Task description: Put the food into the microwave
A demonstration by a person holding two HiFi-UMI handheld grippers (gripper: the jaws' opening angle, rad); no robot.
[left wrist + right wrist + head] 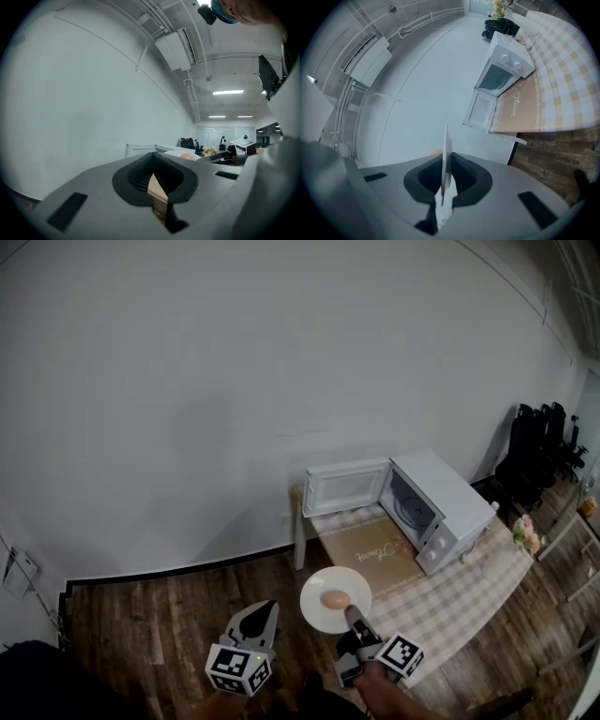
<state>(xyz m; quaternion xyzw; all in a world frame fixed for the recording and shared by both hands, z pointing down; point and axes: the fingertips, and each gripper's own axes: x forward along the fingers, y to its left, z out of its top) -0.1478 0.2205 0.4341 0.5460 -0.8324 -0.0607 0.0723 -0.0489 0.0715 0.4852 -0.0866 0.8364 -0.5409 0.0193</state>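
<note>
1. There's the wooden floor (150, 615), dark planks running up to the white wall.
2. On it stands the table (299, 540), white-legged and set against that wall.
3. A checked cloth (450, 610) covers the whole top.
4. A tan mat (375, 554) with script lettering lies flat on the cloth at the near-wall end.
5. The microwave (455, 502) sits on the cloth just beside the mat, door swung wide open.
6. Flowers (527, 535) stand at the table's far end.
7. Black chairs (539, 451) are on the floor beyond.
</note>
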